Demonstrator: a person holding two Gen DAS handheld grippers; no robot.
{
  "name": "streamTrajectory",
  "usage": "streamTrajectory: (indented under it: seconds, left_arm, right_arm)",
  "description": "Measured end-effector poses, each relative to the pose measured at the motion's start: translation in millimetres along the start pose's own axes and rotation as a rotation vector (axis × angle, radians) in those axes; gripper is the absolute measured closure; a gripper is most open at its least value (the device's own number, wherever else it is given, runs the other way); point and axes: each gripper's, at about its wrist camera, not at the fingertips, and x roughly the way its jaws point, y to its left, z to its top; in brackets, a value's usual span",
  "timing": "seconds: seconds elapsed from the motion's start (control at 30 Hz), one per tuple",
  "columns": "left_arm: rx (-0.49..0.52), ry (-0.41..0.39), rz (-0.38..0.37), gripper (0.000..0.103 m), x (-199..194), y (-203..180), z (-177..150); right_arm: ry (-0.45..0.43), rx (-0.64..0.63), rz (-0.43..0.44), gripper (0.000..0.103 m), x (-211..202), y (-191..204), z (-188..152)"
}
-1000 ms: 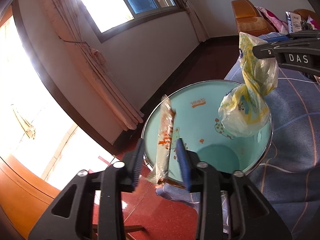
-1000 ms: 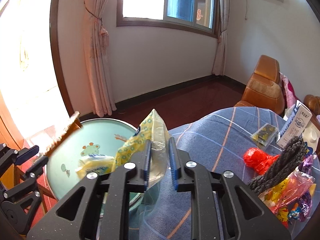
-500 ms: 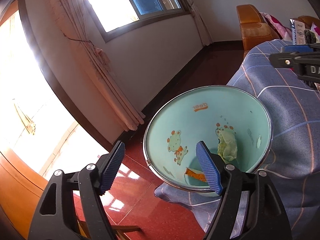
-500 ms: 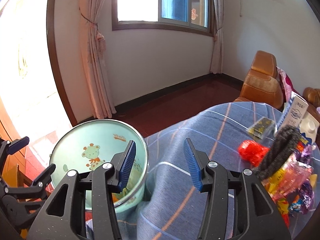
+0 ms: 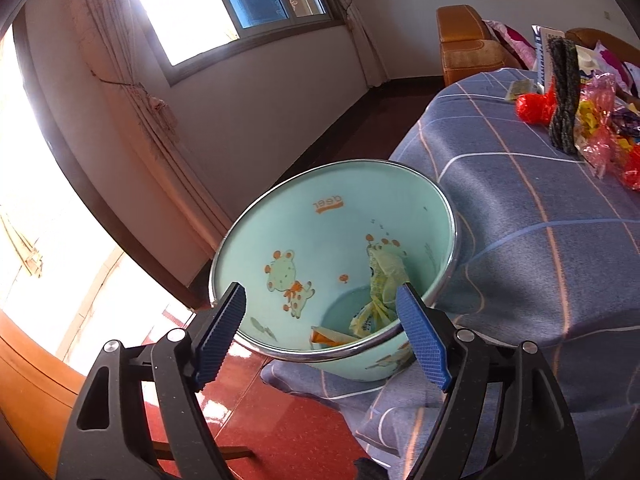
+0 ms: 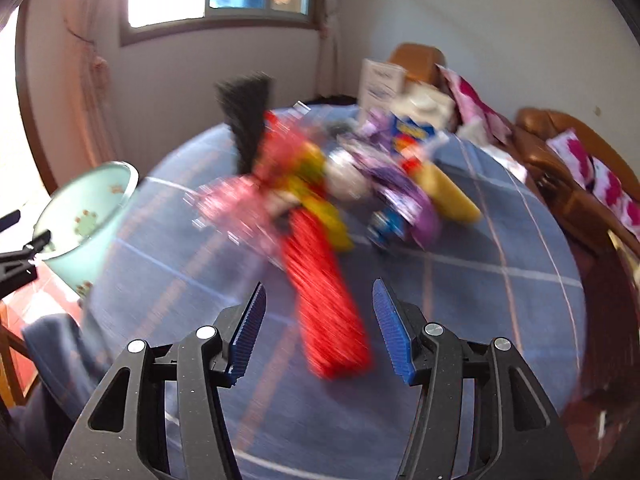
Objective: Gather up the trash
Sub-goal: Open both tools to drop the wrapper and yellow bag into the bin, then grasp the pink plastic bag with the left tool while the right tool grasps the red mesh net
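Observation:
A mint-green bin [image 5: 400, 216] with cartoon animals stands beside the table; it also shows in the right wrist view [image 6: 80, 216]. Inside it lie a yellow plastic bag [image 5: 380, 280] and an orange wrapper [image 5: 332, 336]. My left gripper [image 5: 320, 332] is open and empty just above the bin's near rim. My right gripper [image 6: 318, 326] is open and empty over the table, with a red wrapper [image 6: 324, 304] lying between and beyond its fingers. The right wrist view is blurred by motion. A heap of colourful wrappers [image 6: 332, 184] lies further on the table.
The table has a blue checked cloth [image 5: 540, 240]. A dark knitted roll [image 5: 564, 92] stands among the wrappers, with a red bag [image 5: 534, 108] beside it. White boxes [image 6: 400, 92] and an orange-brown sofa [image 6: 560, 152] are behind the table. The floor [image 5: 280, 432] is red.
Both grippers opened and dropped the orange wrapper and the yellow bag into the bin. The right gripper then swung right, from the bin to the wrapper heap on the table.

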Motion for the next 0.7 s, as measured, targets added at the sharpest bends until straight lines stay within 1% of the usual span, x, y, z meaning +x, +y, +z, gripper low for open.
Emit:
streamTrajectory:
  seconds: [0.1, 0.2, 0.23, 0.33, 0.43, 0.53, 0.6, 0.63, 0.67, 0.7]
  left_arm:
    - [0.013, -0.003, -0.020, 0.027, -5.5, -9.2, -1.0]
    - [0.032, -0.016, -0.029, 0.027, -12.9, -17.1, 0.6]
    - [0.033, -0.018, -0.037, 0.027, -14.9, -19.3, 1.0]
    - [0.031, -0.020, -0.071, 0.027, -19.2, -26.2, 2.6]
    - [0.027, -0.025, -0.104, 0.027, -21.2, -34.3, 6.3]
    - [0.041, -0.024, -0.126, 0.027, -21.5, -45.5, 9.6]
    - [0.048, -0.030, -0.138, 0.027, -24.5, -51.3, 11.1]
    - [0.052, -0.034, -0.142, 0.026, -25.9, -52.8, 11.5]
    - [0.059, -0.037, -0.145, 0.026, -27.4, -54.6, 12.0]
    - [0.065, -0.039, -0.146, 0.026, -28.6, -55.8, 12.5]
  right_arm:
    - [0.023, 0.038, -0.048, 0.049, 6.3, -22.3, -12.4]
    - [0.006, 0.099, -0.124, 0.049, 3.2, -48.3, -13.4]
    - [0.002, 0.134, -0.123, 0.049, 0.5, -59.3, -13.7]
    - [-0.026, 0.165, -0.107, 0.049, -10.7, -69.2, -14.2]
    - [-0.067, 0.195, -0.067, 0.049, -23.0, -73.2, -15.6]
    - [-0.084, 0.226, -0.041, 0.049, -21.2, -70.5, -4.8]
    - [-0.059, 0.236, -0.036, 0.054, -7.8, -67.9, 3.6]
    - [-0.037, 0.246, -0.026, 0.062, 0.7, -67.1, 6.4]
    - [0.003, 0.266, -0.002, 0.067, 12.7, -69.2, 6.5]
    - [0.034, 0.284, 0.021, 0.070, 22.1, -70.9, 6.2]
